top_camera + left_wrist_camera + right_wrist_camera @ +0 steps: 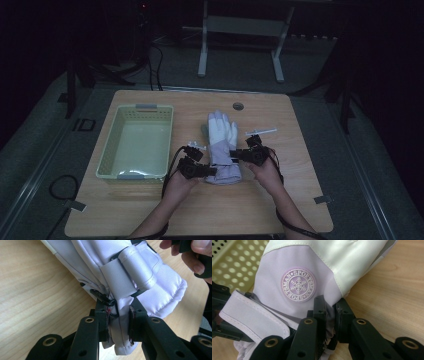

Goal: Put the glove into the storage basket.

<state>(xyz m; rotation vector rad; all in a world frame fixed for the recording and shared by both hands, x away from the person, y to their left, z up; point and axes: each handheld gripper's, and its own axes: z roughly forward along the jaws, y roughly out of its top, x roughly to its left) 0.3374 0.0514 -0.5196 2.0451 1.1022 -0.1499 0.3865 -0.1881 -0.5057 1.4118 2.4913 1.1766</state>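
Observation:
A white and lilac ski glove [222, 134] lies on the wooden table [280, 200], fingers pointing away from me. My left gripper [212, 171] is at the left edge of the cuff. In the left gripper view its jaws [119, 322] are shut on a fold of lilac cuff fabric [155, 290], just below the wrist strap [125, 275]. At the cuff's right edge is my right gripper [235, 154]. In its own view my right gripper [330, 312] pinches the glove's edge under a round snowflake badge [298, 285].
A pale green plastic basket [145, 108] stands left of the glove, its perforated wall [232, 262] close behind the cuff. A small white stick [261, 132] lies right of the glove's fingers. Bare wood spreads along the table's front and right.

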